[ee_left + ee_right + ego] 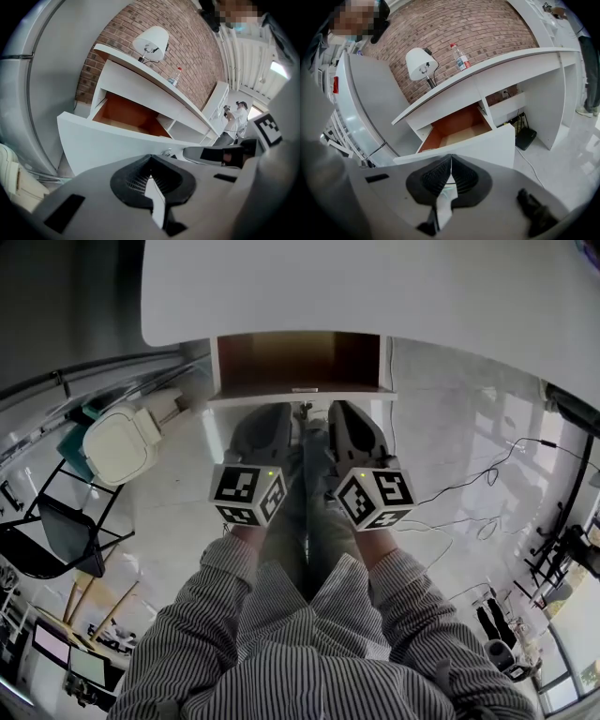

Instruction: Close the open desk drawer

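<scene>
Left gripper view and right gripper view alike: left gripper (149,176) and right gripper (451,176) clenched on nothing, just short of the white front of the drawer (117,143), pulled well out from under the desk (375,287). Likely stiff, light and easy on its runners. Best pushed squarely at the middle of the front with closed tips rather than gripped, to avoid skewing.

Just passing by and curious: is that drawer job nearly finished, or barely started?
Nothing looks done yet: the drawer stands pulled out, its brown inside showing. In hand: the left gripper and right gripper, jaws together and empty, sit close before its white front. To do: pushing it in under the desk.
</scene>
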Demonstrator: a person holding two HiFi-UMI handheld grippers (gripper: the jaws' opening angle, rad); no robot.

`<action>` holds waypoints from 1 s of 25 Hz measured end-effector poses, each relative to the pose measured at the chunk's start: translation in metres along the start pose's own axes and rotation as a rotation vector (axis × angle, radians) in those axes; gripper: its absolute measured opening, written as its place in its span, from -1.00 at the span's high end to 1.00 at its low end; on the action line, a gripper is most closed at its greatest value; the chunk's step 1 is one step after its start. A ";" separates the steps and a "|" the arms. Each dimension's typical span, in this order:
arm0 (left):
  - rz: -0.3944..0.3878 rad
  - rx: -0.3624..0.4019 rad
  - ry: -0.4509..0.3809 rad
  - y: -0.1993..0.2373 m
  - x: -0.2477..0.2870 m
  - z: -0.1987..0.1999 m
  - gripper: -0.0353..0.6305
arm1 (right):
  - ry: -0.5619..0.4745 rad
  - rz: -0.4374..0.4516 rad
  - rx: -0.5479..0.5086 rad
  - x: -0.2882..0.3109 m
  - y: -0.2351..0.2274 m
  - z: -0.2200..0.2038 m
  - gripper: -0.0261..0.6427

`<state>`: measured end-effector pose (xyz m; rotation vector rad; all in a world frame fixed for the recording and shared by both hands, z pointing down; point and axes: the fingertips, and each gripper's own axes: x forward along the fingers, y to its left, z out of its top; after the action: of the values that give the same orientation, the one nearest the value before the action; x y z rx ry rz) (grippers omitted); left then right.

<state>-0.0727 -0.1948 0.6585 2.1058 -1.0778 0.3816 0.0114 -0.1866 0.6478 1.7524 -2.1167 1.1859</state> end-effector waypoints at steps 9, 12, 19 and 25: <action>0.073 -0.089 0.007 0.002 0.002 0.006 0.86 | 0.050 0.031 0.006 0.003 0.001 0.004 0.87; 0.096 -0.093 0.005 0.007 0.006 0.013 0.86 | 0.057 0.041 0.013 0.010 0.003 0.008 0.87; 0.105 -0.060 0.006 0.008 0.024 0.030 0.86 | 0.042 0.043 0.018 0.025 -0.004 0.030 0.87; 0.120 -0.077 0.014 0.014 0.033 0.040 0.86 | 0.061 0.049 0.022 0.037 -0.005 0.039 0.87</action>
<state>-0.0660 -0.2485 0.6553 1.9735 -1.1957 0.4057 0.0184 -0.2402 0.6446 1.6594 -2.1316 1.2631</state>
